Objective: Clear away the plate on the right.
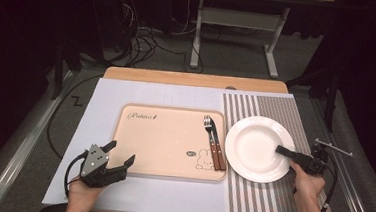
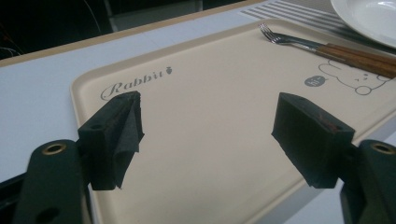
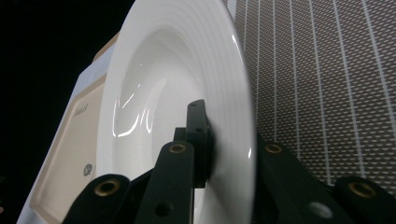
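Observation:
A white plate (image 1: 253, 145) lies on the striped mat (image 1: 295, 118) to the right of a beige tray (image 1: 158, 139). My right gripper (image 1: 287, 153) comes in from the plate's right side and is shut on the plate rim (image 3: 229, 154), one jaw over the rim and one under it. On the tray's right part rest a fork (image 1: 209, 137) and a second wooden-handled piece (image 1: 219, 151), side by side. My left gripper (image 1: 121, 154) hovers open at the tray's near-left corner, its black pads (image 2: 116, 135) wide apart above the tray surface (image 2: 210, 116) with nothing between them.
A white board (image 1: 101, 100) covers the wooden table; its near edge lies just in front of both hands. Beyond the far edge stand a table frame (image 1: 237, 24) and loose cables (image 1: 145, 43) on the floor. Dark gaps flank the table.

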